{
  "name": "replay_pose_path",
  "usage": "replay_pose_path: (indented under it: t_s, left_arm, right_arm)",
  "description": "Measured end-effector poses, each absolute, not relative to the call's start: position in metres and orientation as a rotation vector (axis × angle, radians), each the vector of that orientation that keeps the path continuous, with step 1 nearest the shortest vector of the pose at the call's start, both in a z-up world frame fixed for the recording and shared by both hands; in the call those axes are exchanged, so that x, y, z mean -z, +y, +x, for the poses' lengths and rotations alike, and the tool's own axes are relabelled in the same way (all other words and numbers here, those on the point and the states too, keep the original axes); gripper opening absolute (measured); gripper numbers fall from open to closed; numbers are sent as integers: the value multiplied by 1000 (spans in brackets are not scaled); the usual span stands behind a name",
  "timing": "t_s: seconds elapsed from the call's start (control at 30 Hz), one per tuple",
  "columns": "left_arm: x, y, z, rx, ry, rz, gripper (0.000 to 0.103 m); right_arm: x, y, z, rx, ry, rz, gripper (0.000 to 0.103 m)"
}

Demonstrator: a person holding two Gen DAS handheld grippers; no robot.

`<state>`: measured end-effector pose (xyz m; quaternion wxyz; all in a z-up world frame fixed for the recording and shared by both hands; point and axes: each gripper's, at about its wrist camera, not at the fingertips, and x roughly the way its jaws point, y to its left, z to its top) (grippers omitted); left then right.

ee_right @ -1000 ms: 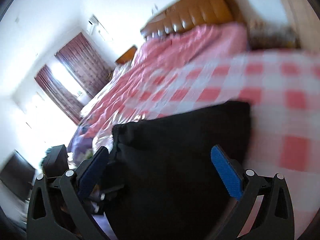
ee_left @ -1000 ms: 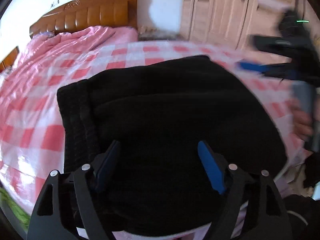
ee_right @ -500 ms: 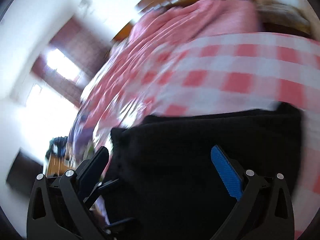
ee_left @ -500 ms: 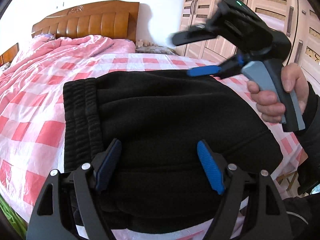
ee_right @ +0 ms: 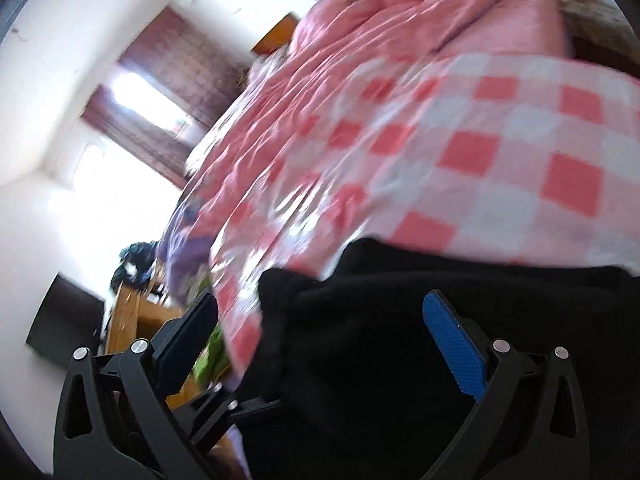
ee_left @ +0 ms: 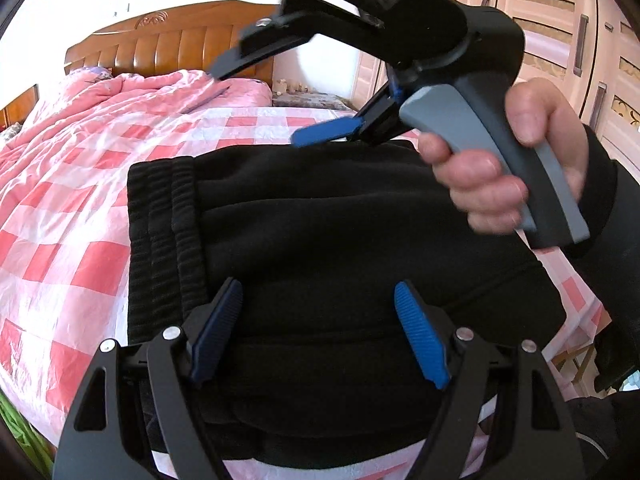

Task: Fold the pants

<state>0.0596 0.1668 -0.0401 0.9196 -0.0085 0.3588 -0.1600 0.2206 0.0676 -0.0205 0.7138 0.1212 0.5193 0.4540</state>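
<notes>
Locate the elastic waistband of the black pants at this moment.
In the left wrist view the waistband forms the left edge of the folded black pants, lying on the pink checked sheet, just beyond the open left gripper.

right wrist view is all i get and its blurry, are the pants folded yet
Observer: Yes. The left wrist view shows the black pants as a compact folded stack on the checked sheet.
Operator: where's the waistband
Observer: The ribbed waistband lies along the stack's left edge.
Operator: is my right gripper holding cloth
Observer: No. The right gripper is raised above the far edge, jaws open, gripping nothing.
Operator: and the left one
Observer: The left gripper is open over the near part of the stack, clamping nothing.
</notes>
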Motion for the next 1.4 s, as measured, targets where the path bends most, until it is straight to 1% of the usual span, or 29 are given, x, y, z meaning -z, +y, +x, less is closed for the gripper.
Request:
replay_pose_path:
  t_s: [0.07, 0.13, 0.23, 0.37, 0.43, 0.5, 0.57, 0.63, 0.73, 0.87, 1.03, 1.23, 1.3, 1.4]
  left_arm:
    - [40, 165, 59, 323, 738, -13, 79]
    - [40, 164, 59, 323, 743, -12, 79]
    - [39, 163, 60, 327, 753, -6, 79]
    - [37, 162, 62, 323, 761, -7, 79]
    - [36, 160, 64, 313, 759, -7, 79]
    - [36, 157, 65, 300, 757, -3, 80]
    - [37, 154, 67, 282, 757, 7, 81]
    - [37, 151, 69, 269, 766, 11, 82]
    - [36, 148, 72, 244, 784, 19, 82]
    - [35, 146, 72, 231, 792, 22, 83]
    - [36, 145, 72, 223, 789, 30, 83]
    - [37, 144, 70, 219, 778, 28, 83]
    - [37, 143, 68, 215, 779, 31, 83]
    - [37, 141, 68, 208, 783, 35, 84]
  right_arm:
    - [34, 83, 227, -973, 1163, 215, 99]
    - [32, 87, 233, -948, 1106, 190, 99]
    - [25, 78, 237, -912, 1123, 265, 99]
    - [-3, 22, 210, -830, 989, 240, 99]
    - [-4, -13, 204, -809, 969, 282, 99]
    - [11, -47, 210, -768, 1007, 351, 99]
    - [39, -65, 226, -687, 1107, 359, 99]
    - [50, -67, 236, -735, 1114, 371, 99]
    - [40, -65, 246, -665, 1069, 324, 99]
    - [11, -67, 206, -686, 946, 303, 99]
    - [11, -73, 129, -627, 841, 113, 99]
    - [46, -73, 91, -504, 856, -136, 99]
    - [51, -81, 89, -509, 839, -81, 99]
    - [55, -88, 92, -498, 866, -30, 99]
